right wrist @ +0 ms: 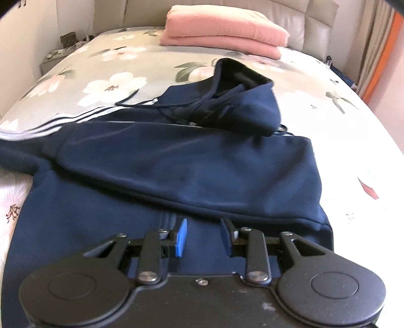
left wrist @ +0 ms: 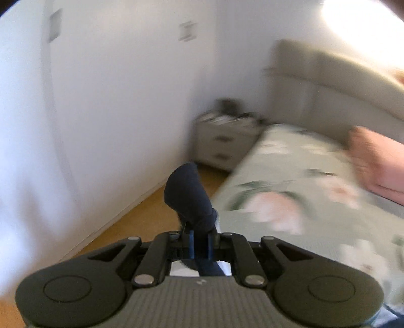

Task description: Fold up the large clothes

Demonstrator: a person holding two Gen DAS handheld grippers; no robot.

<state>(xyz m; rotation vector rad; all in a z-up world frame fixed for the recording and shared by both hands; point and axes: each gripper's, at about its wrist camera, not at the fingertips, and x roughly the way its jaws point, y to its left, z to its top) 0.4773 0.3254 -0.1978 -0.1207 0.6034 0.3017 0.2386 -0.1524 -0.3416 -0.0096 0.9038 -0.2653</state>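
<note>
A navy hoodie (right wrist: 176, 164) with white sleeve stripes lies spread on the floral bedspread (right wrist: 106, 65), its hood (right wrist: 242, 101) toward the headboard and one sleeve folded across the body. My right gripper (right wrist: 204, 234) is open and empty, low over the hoodie's near part. My left gripper (left wrist: 199, 242) is shut on a bunch of the navy hoodie fabric (left wrist: 188, 196), held up in the air beside the bed's left edge. That view is motion-blurred.
A folded pink garment (right wrist: 224, 32) lies near the padded headboard (right wrist: 320, 22); it also shows blurred in the left wrist view (left wrist: 378, 161). A grey nightstand (left wrist: 222, 141) stands against the white wall, by a strip of wooden floor (left wrist: 141, 214). Curtains (right wrist: 378, 50) hang at the right.
</note>
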